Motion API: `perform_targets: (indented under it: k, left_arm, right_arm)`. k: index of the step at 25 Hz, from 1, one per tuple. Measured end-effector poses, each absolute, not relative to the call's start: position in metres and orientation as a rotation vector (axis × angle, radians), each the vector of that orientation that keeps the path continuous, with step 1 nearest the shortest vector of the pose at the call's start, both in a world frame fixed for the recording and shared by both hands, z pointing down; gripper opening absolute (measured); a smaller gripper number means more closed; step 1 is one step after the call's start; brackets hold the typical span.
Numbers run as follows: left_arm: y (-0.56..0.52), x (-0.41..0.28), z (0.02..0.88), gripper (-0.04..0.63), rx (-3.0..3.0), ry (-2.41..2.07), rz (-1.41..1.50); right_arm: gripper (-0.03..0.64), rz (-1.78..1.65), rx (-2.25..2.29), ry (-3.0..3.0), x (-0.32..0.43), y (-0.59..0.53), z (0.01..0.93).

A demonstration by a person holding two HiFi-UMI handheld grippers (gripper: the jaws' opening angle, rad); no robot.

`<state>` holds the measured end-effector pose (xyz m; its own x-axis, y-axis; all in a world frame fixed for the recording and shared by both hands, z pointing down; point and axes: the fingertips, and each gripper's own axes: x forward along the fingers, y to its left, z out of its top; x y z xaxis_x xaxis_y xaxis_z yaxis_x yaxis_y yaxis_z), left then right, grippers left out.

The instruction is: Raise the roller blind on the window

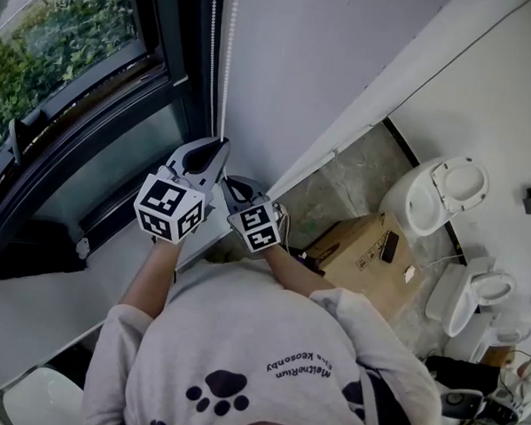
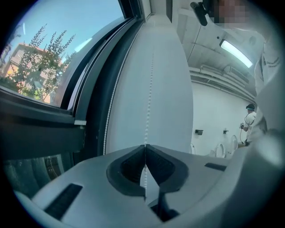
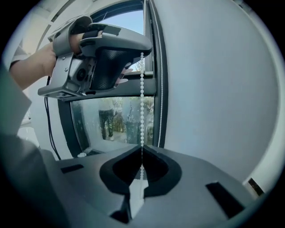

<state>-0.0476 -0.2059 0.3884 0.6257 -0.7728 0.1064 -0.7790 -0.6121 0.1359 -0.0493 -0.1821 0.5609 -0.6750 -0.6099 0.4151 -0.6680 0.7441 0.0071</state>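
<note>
Two pairs of jaws pinch one strand of the bead chain (image 1: 229, 54), which hangs 12-to-6 beside the window (image 1: 69, 72). The left gripper (image 1: 221, 144) grips just at 12 o'clock of the right gripper (image 1: 227, 182) (same strand), so another downward haul probably needs a regrip higher.

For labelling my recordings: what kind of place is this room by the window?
Probably a storeroom or unfinished workroom, not a bathroom in use: several toilets line a bare concrete floor, a cardboard box sits on it, and a large window is alongside.
</note>
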Motion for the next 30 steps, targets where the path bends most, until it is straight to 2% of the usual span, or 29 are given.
perform_targets:
  k: [11,15,23,30]
  left_arm:
    - [-0.205,-0.049,0.413,0.012,2.642,-1.291,0.068]
    - [-0.206,-0.052,0.413,0.012,2.644,-1.302,0.056]
    - [-0.211,-0.061,0.406,0.014,2.689,-1.479,0.065]
    - [-0.21,-0.062,0.399,0.031,2.678,-1.537,0.054]
  right_arm:
    - [0.012,0.193,0.976,-2.515,-0.045,-0.176,0.578]
    - [0.074,0.135,1.049,-2.595,-0.041,-0.178,0.539]
    - [0.074,0.002,1.272,-2.692,-0.022,-0.183,0.445]
    - [0.074,-0.063,1.338,-2.749,-0.022,-0.184,0.403]
